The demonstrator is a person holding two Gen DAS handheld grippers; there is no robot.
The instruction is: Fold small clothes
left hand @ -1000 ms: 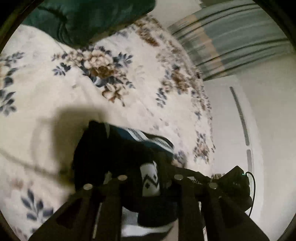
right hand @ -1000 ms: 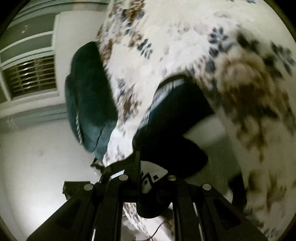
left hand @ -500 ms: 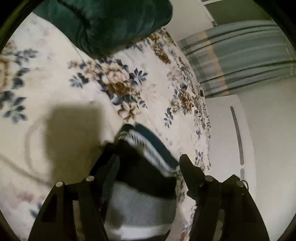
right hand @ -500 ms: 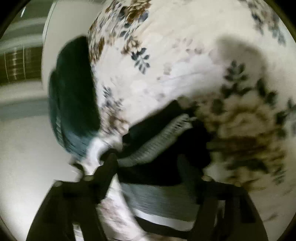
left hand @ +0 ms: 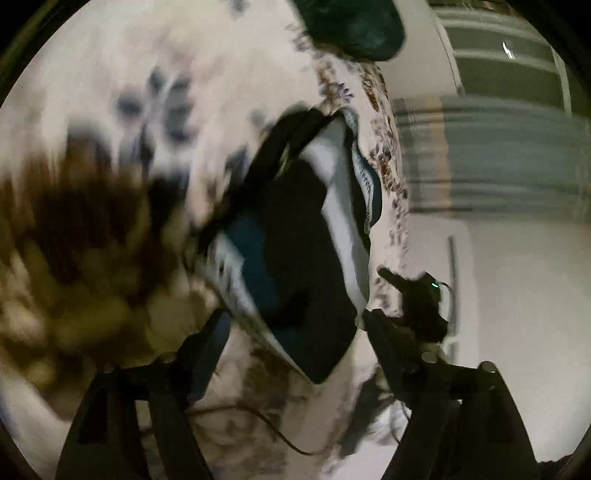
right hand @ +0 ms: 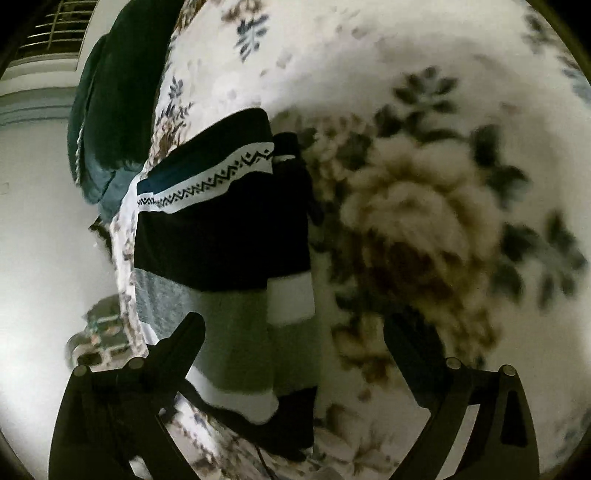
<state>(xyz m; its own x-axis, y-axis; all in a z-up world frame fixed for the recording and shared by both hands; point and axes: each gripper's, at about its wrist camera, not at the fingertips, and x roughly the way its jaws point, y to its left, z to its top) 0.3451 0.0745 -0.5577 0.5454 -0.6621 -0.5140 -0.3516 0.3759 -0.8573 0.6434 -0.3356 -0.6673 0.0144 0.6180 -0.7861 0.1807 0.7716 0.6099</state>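
From the left wrist camera, the left gripper [left hand: 291, 328] shows at the bottom with its two dark fingers spread apart and still widening; nothing is pinched between the pads. The folded garment [left hand: 295, 236], black with teal, white and grey bands, lies on the floral bedspread [left hand: 110, 110] toward 12 o'clock from the fingers, its near corner reaching down into the gap between them without touching either pad as far as the blur allows. A dark green cushion [left hand: 354, 29] sits at about 1 o'clock near the top rim. At 3 o'clock from the garment hangs a striped curtain [left hand: 498, 155], and just off the bed edge at roughly 4 o'clock is a small black device with a green light [left hand: 424, 299]. A thin dark cable [left hand: 280, 435] trails across the bedspread at 6 o'clock

From the right wrist camera, the right gripper [right hand: 291, 332] also stands wide apart, its jaws opening, with no cloth clamped. The garment [right hand: 221, 236] lies flat near the bed's edge, at 11 o'clock from the midpoint between the fingers; its grey lower part stretches down beside the left-hand finger [right hand: 181, 347] and into the gap. A white band with a black zigzag pattern crosses its upper part. The cushion [right hand: 110, 110] rests at 10 o'clock beyond the garment. A large brown printed flower on the bedspread [right hand: 424, 221] fills the area at 2 o'clock, above the right-hand finger [right hand: 417, 354]
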